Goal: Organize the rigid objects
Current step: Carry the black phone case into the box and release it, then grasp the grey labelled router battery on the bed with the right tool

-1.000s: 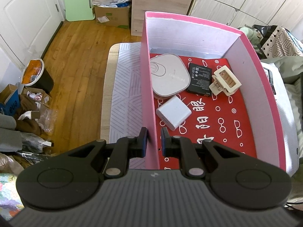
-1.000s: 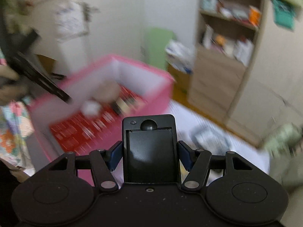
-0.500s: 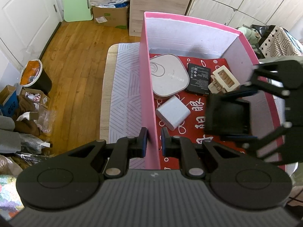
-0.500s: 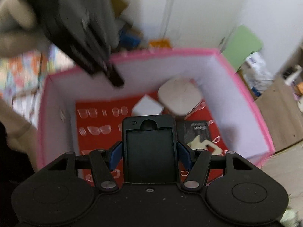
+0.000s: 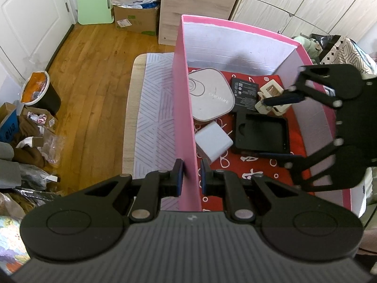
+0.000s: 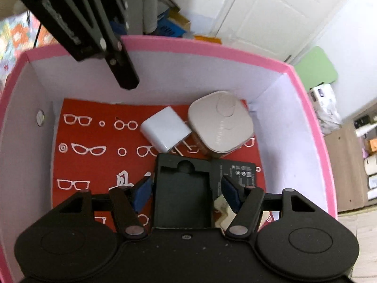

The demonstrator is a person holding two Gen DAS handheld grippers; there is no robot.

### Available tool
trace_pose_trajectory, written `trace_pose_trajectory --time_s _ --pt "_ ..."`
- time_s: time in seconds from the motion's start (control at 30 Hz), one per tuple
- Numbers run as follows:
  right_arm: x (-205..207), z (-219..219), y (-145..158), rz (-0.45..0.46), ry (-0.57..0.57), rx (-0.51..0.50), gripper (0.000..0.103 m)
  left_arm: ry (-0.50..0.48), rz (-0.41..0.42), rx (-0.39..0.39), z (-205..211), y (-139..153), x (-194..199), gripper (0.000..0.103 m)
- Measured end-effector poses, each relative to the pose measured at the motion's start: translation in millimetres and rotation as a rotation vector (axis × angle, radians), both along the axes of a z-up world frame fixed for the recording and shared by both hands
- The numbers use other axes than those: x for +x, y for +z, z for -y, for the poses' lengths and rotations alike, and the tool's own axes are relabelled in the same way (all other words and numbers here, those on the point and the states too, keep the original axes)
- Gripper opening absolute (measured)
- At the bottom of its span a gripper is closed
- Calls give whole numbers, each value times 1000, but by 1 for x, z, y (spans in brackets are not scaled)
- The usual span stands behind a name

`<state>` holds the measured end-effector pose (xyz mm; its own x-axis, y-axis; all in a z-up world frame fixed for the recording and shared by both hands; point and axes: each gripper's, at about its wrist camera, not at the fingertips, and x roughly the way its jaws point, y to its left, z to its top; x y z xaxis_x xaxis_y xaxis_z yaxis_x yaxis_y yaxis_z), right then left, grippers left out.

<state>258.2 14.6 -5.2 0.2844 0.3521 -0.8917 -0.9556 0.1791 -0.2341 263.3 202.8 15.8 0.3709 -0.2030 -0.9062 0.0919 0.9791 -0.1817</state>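
Pink cardboard box point(image 5: 182, 108): my left hand-held gripper point(image 5: 191, 175) is clamped on its near wall, I judge to steady it. My right hand-held gripper point(image 6: 186, 188) hangs inside, pads apart and clear of the black tray point(image 6: 182, 188) between them, which seems to rest on the red lining, so I read it as released. I count five items inside: one tray, one white charger point(image 6: 165, 132), one beige case point(image 6: 221, 125), one black battery point(image 5: 245, 93), one cream clip point(image 5: 271, 92).
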Motion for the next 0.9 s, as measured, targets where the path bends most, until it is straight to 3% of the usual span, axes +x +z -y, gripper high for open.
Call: trace_pose_trajectory --time_s 0.07,0.17,0.23,0.3,0.5,0.7,0.9 --pt "0 11 10 -20 -37 64 69 2 2 -1 0 0 0 12" --pt "-1 44 35 -37 -134 237 70 4 4 1 1 0 -2 12" --pt "1 71 53 -6 -229 375 70 4 5 6 1 0 -3 12" --pt "3 97 63 18 -332 446 70 6 3 7 1 0 -2 12" --pt "13 167 68 55 -544 471 70 20 -1 3 1 0 -1 13" --pt "28 218 34 15 -753 444 70 44 -1 -5 -1 -1 -3 13" --pt "42 243 -10 43 -791 391 70 59 -7 -1 0 0 -3 13"
